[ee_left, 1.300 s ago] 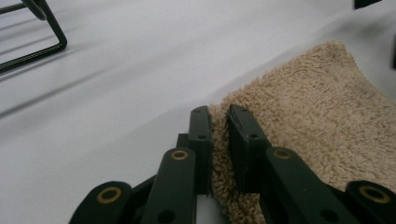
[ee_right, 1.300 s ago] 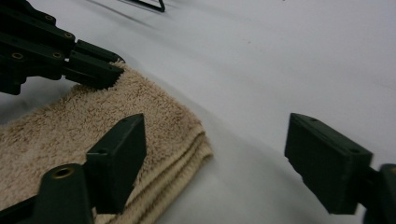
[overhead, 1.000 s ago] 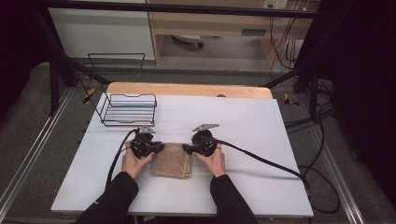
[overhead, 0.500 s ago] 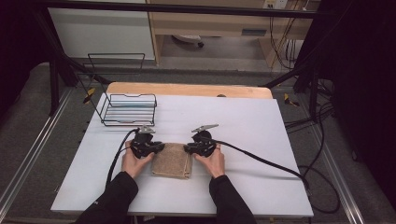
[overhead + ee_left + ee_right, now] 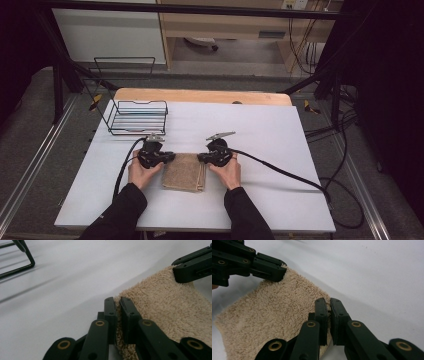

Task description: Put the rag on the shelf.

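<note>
We see a folded tan towel (image 5: pixel 184 172) lying flat on the white desk (image 5: pixel 280 145), near its front edge, between our two hands. Our left claw (image 5: pixel 118 305) pinches the towel's far left corner, a thin fold of pile caught between its pads after the jaws have just been closing. Our right claw (image 5: pixel 328 305) has also just been closing and now clamps the far right corner, the cloth edge squeezed in its narrow gap. A black wire basket (image 5: pixel 138 116) stands well apart at the desk's far left
</note>
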The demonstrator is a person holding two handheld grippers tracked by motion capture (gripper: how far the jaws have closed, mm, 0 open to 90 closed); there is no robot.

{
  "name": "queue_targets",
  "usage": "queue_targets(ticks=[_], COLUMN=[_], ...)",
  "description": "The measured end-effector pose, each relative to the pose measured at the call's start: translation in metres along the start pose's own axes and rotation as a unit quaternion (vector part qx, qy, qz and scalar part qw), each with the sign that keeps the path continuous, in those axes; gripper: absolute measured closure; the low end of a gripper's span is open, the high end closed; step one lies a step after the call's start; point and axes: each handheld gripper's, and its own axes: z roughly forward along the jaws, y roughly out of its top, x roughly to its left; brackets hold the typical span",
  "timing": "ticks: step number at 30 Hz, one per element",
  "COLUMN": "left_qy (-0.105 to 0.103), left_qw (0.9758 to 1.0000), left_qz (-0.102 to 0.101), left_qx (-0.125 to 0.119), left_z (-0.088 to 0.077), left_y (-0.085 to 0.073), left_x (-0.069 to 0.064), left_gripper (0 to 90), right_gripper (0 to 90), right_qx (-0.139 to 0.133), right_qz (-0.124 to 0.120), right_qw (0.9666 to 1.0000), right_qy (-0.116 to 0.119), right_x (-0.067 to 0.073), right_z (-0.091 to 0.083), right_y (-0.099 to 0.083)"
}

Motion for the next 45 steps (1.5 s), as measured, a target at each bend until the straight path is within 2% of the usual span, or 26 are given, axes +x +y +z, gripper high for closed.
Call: queue_targets(ticks=[10, 22, 26, 30, 34, 45], left_qy=[-0.014, -0.005, 0.006, 0.003, 0.011, 0.014], left_qw=[0.9986, 0.9953, 0.9940, 0.9927, 0.9912, 0.9873], left_qz=[0.009, 0.026, 0.034, 0.034, 0.039, 0.036], left_qx=[-0.049, -0.094, -0.104, -0.116, -0.126, -0.154], left_z=[-0.031, -0.057, -0.065, -0.071, -0.075, -0.090], left_y=[0.004, 0.010, 0.013, 0.015, 0.017, 0.022], left_x=[-0.004, -0.015, -0.019, -0.020, -0.022, -0.021], left_gripper=[83.7, 84.0, 84.1, 84.1, 84.1, 84.1], right_gripper=[85.4, 85.4, 85.4, 85.4, 85.4, 85.4], right_qx=[-0.055, -0.107, -0.120, -0.136, -0.145, -0.169], right_qz=[-0.016, -0.033, -0.047, -0.052, -0.060, -0.079], right_qw=[0.9982, 0.9934, 0.9914, 0.9892, 0.9875, 0.9824], right_qy=[0.020, 0.025, 0.020, 0.019, 0.014, 0.010], right_x=[0.011, 0.024, 0.031, 0.035, 0.039, 0.049], right_z=[-0.024, -0.047, -0.055, -0.061, -0.065, -0.073], right_y=[0.005, 0.010, 0.015, 0.018, 0.021, 0.030])
